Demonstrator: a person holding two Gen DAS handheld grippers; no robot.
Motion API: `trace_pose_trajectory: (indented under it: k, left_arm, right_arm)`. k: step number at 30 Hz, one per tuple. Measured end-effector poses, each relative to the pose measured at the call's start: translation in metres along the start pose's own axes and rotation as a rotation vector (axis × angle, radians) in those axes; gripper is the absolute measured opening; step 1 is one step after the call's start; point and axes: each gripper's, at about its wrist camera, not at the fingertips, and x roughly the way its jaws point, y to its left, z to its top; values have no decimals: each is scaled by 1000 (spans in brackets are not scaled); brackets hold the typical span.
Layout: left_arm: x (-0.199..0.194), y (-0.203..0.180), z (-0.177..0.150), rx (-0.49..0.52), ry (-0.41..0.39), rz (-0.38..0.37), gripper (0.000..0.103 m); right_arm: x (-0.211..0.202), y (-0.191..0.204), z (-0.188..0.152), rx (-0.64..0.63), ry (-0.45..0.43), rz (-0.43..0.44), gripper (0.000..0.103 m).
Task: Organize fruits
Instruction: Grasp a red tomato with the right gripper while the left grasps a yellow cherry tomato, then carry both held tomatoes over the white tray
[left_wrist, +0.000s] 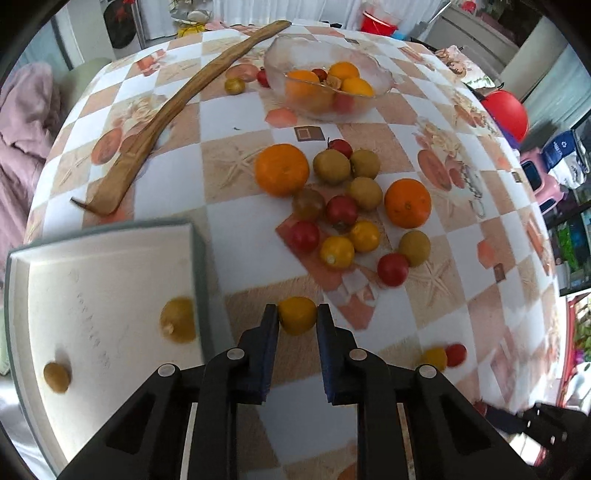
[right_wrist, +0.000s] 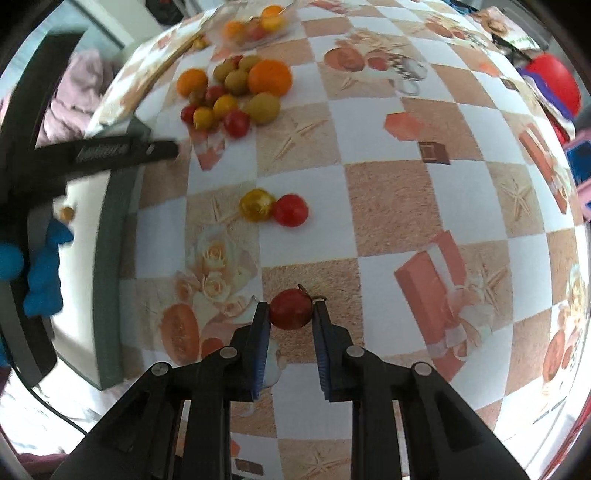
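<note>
My left gripper (left_wrist: 296, 309) is shut on a small yellow fruit (left_wrist: 297, 322), just right of a white tray (left_wrist: 110, 258) that holds two yellow-green fruits (left_wrist: 178, 320). My right gripper (right_wrist: 290, 305) is shut on a small red fruit with a stem (right_wrist: 290, 314) over the checked tablecloth. A pile of oranges (left_wrist: 282, 169) and small red, yellow and green fruits (left_wrist: 341, 210) lies mid-table. Behind it a glass bowl (left_wrist: 295, 51) holds oranges and small fruits. A yellow fruit (right_wrist: 256, 205) and a red one (right_wrist: 290, 210) lie together ahead of the right gripper.
A long curved wooden piece (left_wrist: 162, 118) lies across the far left of the table. In the right wrist view the tray's grey rim (right_wrist: 110, 258) runs along the left, with a blue-gloved hand (right_wrist: 44, 273) over it. A red balloon (left_wrist: 508, 110) sits beyond the table's right edge.
</note>
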Motion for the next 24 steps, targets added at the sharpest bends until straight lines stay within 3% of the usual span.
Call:
trace_pose_trajectory:
  k: [14,24]
  left_arm:
    - [-56,7,-35,8,-39,-30,22]
    - [-80,56,-71,-69,-37,13,22]
  right_arm:
    - [-26,5,3,26,-29,35,25]
    - [-38,50,15,-72,-38,43,25]
